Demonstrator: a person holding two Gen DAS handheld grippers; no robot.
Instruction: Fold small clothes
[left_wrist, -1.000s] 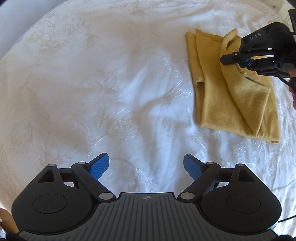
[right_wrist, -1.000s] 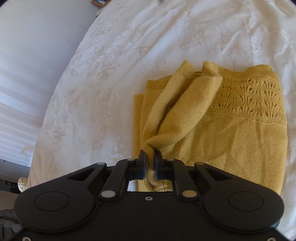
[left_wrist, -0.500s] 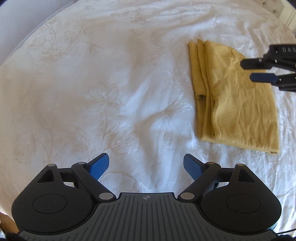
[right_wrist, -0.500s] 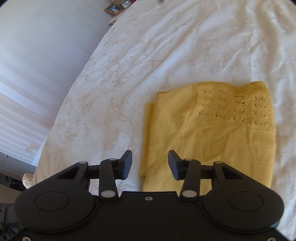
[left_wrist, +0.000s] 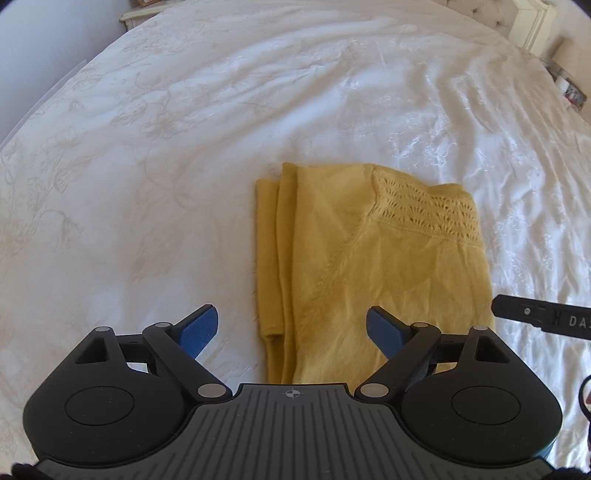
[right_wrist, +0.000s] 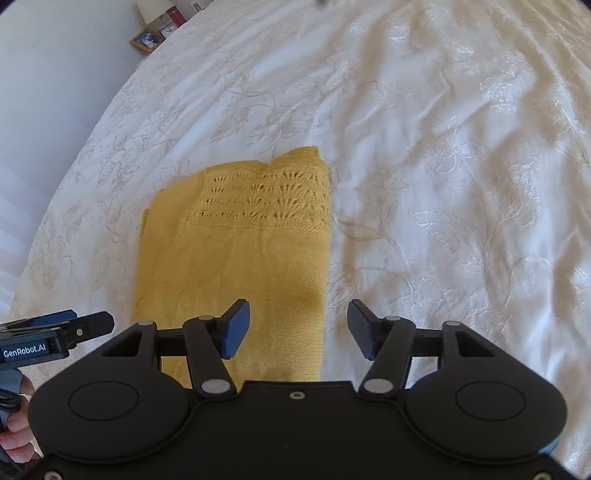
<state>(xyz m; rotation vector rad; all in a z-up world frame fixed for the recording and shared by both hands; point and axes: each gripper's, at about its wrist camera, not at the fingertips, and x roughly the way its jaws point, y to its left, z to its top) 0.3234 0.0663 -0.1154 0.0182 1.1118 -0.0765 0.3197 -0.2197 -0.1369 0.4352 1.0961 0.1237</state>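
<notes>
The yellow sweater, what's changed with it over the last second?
The right gripper let go of the fold it was pinching; its jaws are opening with nothing between them. The yellow sweater dropped flat into a folded rectangle. The left gripper stayed open and empty; the bedspread is unchanged.

Open white bedspread (left_wrist: 155, 155) all round the folded yellow knit (left_wrist: 369, 266). Only obstacle nearby: the other tongs (right_wrist: 92, 325), just beside the knit's near corner.
</notes>
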